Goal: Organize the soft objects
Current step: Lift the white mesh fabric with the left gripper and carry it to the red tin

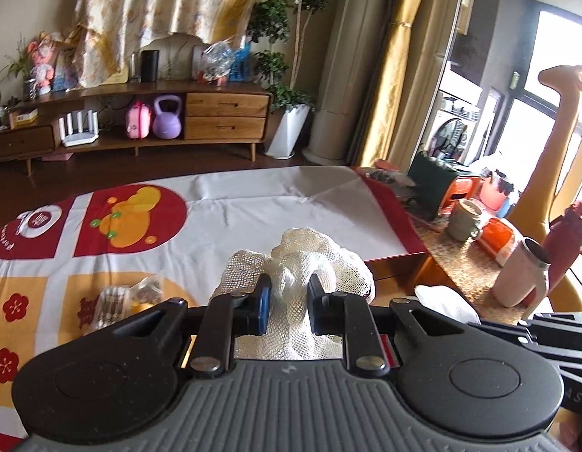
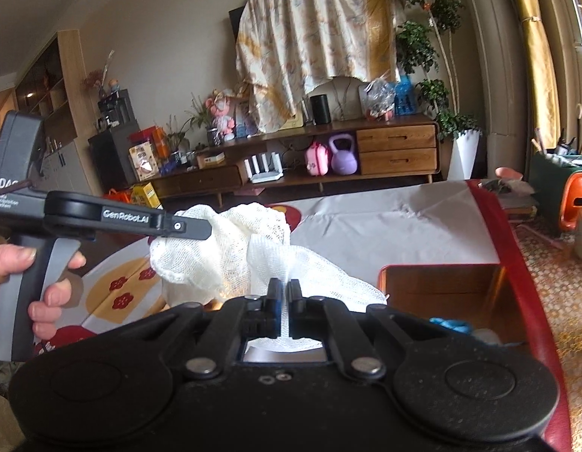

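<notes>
The white mesh cloth [image 2: 230, 248] hangs bunched in the air between the two grippers, above the printed tablecloth [image 2: 385, 226]. The right gripper [image 2: 285, 301] has its jaws pinched nearly shut on a thin fold of the mesh. The left gripper [image 1: 289, 301] holds a thicker wad, its jaws only narrowly apart with the mesh pressed between the blue pads [image 1: 265, 303]. In the right wrist view the left gripper comes in from 9 o'clock, a hand [image 2: 23, 290] wrapped around its grey handle.

The step in hand looks like carrying or spreading the cloth, probably toward the open wooden box [image 2: 441, 293], which sits at about 3 o'clock of the right gripper and already holds something blue [image 2: 451, 326] and something pale. To do it well, both grips should hold firm, since open mesh slips and snags easily. Moving the two hands together would keep the cloth from stretching or pulling out of the thinner right-hand pinch. The drooping middle should clear the box wall before it is lowered.

On the tablecloth, at 9 o'clock of the left gripper in its own view, lie small clear packets [image 1: 129, 297], well out of the path. At 3 o'clock in that view stand a white tumbler [image 1: 520, 275], a green mug [image 1: 464, 220] and a folded white cloth [image 1: 445, 303], close enough that a wide swing could knock them. Beyond the table, a wooden sideboard [image 2: 328, 165] carries a purple kettlebell [image 2: 343, 158], and a potted tree [image 2: 437, 75] stands beside it.
</notes>
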